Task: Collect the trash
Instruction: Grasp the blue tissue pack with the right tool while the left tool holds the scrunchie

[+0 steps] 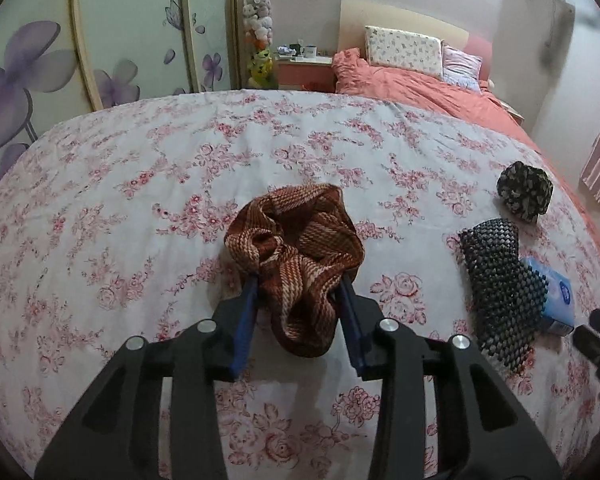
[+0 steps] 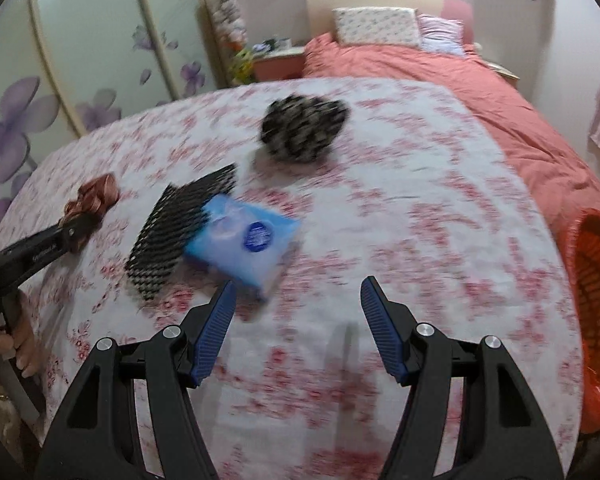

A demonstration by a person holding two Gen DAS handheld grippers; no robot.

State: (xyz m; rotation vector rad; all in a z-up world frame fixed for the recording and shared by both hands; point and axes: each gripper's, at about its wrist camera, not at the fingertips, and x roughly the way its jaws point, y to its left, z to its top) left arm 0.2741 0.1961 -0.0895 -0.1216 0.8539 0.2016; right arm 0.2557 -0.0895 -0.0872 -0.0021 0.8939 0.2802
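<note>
My left gripper (image 1: 298,280) is shut on a crumpled brown striped cloth (image 1: 296,240), which bulges over the blue fingers and hides their tips. In the right wrist view that gripper (image 2: 80,220) shows at far left with the brown cloth (image 2: 96,196) at its tip. To its right lie a black mesh piece (image 1: 500,292), a blue tissue pack (image 1: 552,292) and a black-and-white crumpled wad (image 1: 526,192). My right gripper (image 2: 298,300) hangs open over the sheet with nothing between its fingers. The tissue pack (image 2: 244,240) lies just beyond its left finger.
Everything lies on a bed with a pink floral sheet (image 1: 140,200). An orange basket (image 2: 596,300) stands past the bed's right edge. A salmon duvet (image 2: 480,92) and pillows are at the far end, wardrobe doors (image 1: 120,40) at left. A hand (image 2: 20,344) holds the left tool.
</note>
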